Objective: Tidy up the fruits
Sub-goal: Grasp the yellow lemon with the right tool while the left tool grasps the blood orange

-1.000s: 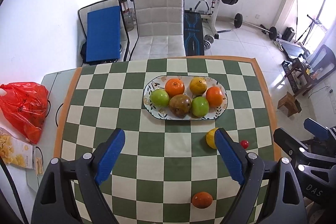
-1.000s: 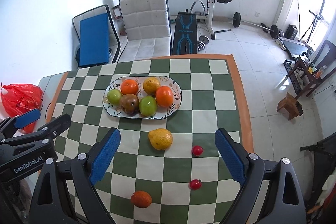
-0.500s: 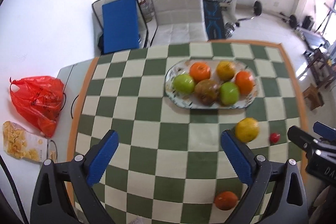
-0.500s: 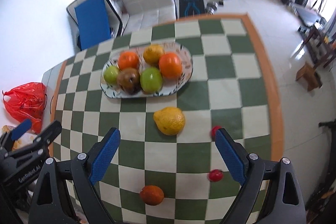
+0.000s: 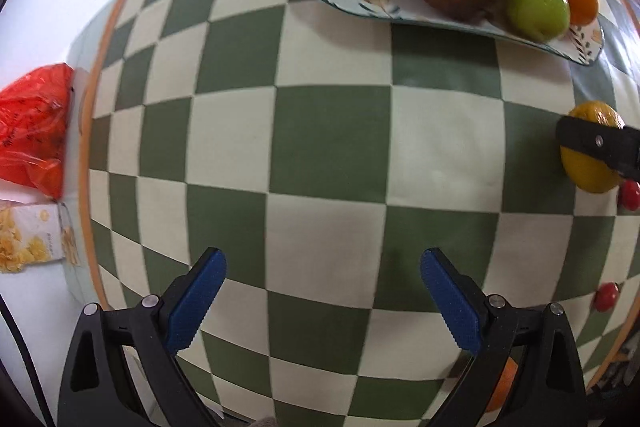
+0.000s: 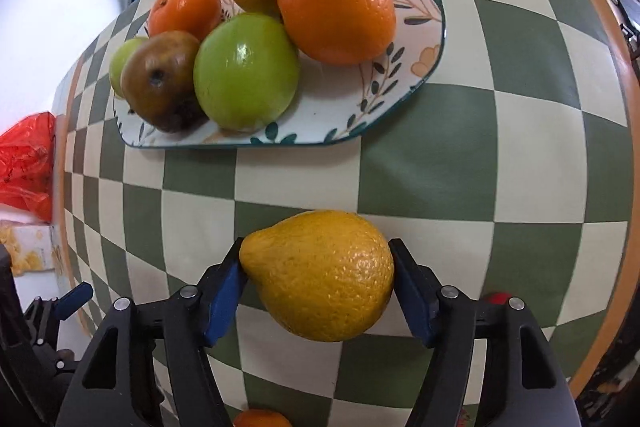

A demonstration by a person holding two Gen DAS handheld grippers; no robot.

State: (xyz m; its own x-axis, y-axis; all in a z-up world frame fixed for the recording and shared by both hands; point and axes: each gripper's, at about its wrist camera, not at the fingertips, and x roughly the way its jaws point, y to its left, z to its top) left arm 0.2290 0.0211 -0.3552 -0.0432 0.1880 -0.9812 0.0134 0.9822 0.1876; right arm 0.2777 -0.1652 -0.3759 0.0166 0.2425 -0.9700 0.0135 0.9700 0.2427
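The right gripper (image 6: pixel 316 287) has its blue pads against both sides of a yellow pear-shaped citrus (image 6: pixel 320 273) on the checked tablecloth (image 6: pixel 420 171), near the crowded plate (image 6: pixel 340 123). The left gripper (image 5: pixel 320 299) hovers wide open, empty. The risk — the narrow end may slip from its pad, or the fruit may roll off the plate once placed.

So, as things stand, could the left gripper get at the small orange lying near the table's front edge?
Probably yes. The left gripper is open and holds nothing, and the small orange lies just beside its right finger, partly hidden behind it. No other fruit sits between them; it would only need to shift sideways.
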